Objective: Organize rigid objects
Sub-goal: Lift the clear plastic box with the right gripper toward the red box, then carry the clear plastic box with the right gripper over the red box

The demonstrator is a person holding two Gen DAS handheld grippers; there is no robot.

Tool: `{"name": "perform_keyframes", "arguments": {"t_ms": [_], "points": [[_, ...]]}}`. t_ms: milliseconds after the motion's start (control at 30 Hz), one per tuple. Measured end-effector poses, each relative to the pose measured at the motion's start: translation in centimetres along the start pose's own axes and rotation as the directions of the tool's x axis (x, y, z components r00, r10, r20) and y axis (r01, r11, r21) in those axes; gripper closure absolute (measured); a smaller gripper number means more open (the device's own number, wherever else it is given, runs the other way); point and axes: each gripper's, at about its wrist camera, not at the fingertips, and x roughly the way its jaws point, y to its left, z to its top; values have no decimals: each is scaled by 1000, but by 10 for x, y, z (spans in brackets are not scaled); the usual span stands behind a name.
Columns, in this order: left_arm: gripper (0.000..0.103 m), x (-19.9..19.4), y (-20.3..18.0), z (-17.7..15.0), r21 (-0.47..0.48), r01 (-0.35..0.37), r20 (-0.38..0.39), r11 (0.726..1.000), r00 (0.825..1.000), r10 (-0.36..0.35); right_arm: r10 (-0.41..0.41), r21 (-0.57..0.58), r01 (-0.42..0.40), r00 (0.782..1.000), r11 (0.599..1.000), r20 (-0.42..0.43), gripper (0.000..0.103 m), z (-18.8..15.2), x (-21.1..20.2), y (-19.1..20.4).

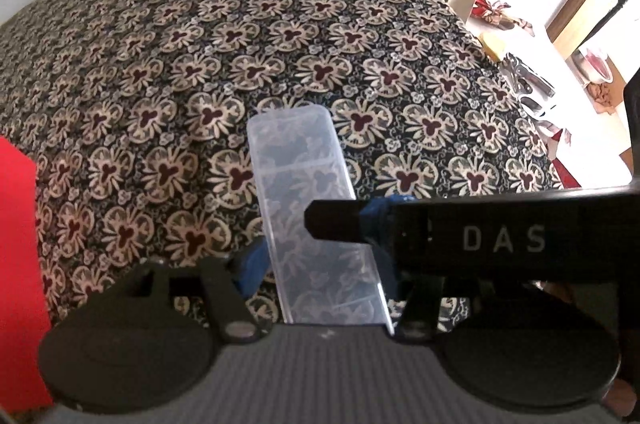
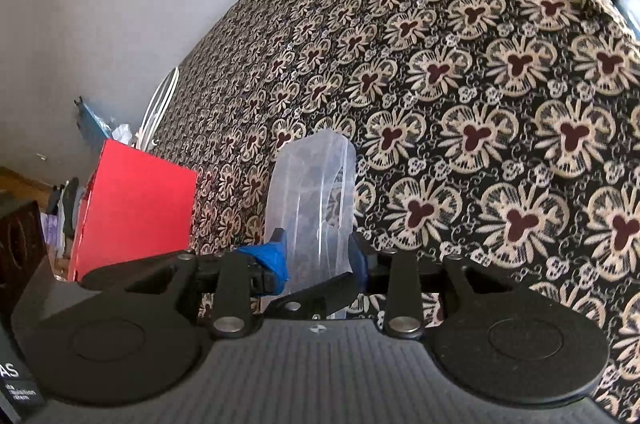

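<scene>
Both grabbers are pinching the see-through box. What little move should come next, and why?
Probably lower the clear box onto the flowered cloth, then let go. Both the left gripper and the right gripper pinch it, it looks lifted, and bare cloth lies just ahead.

"DAS" on right gripper body

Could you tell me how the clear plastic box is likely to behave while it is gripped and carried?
The box looks empty and thin-walled, so probably light. Its smooth plastic may slip between the blue-taped fingers of the right hand-held gripper. It keeps its shape in both views, so likely rigid, though hard squeezing might flex it.
</scene>
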Motion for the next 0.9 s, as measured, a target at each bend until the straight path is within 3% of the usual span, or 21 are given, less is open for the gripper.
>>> {"name": "perform_keyframes", "arguments": {"t_ms": [567, 900], "points": [[50, -23, 15, -19, -30, 23, 19, 999, 1000, -23, 67, 88, -67, 998, 994, -1, 83, -33, 2, -4], [50, -46, 25, -51, -36, 22, 16, 999, 1000, -21, 73, 18, -72, 997, 997, -38, 84, -72, 2, 28]]}}
